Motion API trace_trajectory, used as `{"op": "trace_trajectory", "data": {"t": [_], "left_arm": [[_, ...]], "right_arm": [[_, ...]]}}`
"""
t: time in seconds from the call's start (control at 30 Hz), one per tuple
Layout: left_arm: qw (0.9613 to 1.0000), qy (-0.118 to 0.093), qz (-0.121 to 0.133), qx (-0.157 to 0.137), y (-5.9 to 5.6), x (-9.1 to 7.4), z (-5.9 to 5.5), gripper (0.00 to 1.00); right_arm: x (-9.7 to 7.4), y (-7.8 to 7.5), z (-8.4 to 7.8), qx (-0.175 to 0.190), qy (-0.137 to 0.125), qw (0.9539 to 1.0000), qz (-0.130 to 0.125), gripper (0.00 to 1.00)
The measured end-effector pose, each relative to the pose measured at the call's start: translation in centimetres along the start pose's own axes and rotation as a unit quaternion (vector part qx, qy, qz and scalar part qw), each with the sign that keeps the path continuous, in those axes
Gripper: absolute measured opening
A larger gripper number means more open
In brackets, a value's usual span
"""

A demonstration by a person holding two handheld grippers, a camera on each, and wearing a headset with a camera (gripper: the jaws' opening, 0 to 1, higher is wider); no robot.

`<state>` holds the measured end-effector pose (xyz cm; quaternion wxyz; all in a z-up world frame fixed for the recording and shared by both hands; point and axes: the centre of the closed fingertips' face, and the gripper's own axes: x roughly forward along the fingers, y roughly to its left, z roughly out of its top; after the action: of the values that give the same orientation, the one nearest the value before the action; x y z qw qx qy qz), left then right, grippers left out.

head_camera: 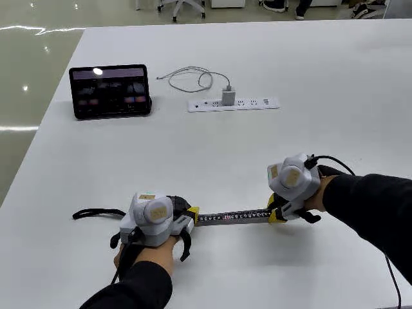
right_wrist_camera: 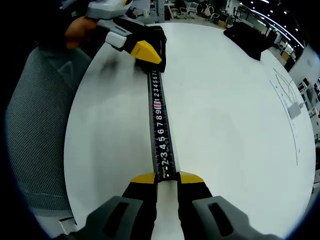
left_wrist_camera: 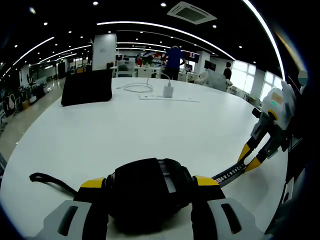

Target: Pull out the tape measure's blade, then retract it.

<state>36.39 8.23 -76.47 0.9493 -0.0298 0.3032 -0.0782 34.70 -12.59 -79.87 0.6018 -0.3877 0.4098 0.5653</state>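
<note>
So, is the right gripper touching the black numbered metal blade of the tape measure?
Touching. The right gripper view shows the right gripper pinching the black numbered blade at its end.

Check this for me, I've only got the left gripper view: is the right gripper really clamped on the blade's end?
Observer: Yes. The right gripper view shows the right gripper with its jaws shut on the blade at its low-number end.
Operator: Any kink along it?
Observer: None. It runs straight, printed face up, back to the tape measure case.
Operator: Any marker showing?
Observer: Red-marked numerals part-way along the exposed blade.
</note>
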Motion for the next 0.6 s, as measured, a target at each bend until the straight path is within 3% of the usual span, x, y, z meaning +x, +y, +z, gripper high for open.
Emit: {"op": "trace_trajectory", "data": {"t": [0.6], "left_arm": [[1.0, 0.002, 0.0, -0.001, 0.05, -0.01, -0.01, 0.63]], "right_arm": [[0.27, 0.03, 0.72, 0.021, -0.004, 0.9998, -0.001, 0.1]]}}
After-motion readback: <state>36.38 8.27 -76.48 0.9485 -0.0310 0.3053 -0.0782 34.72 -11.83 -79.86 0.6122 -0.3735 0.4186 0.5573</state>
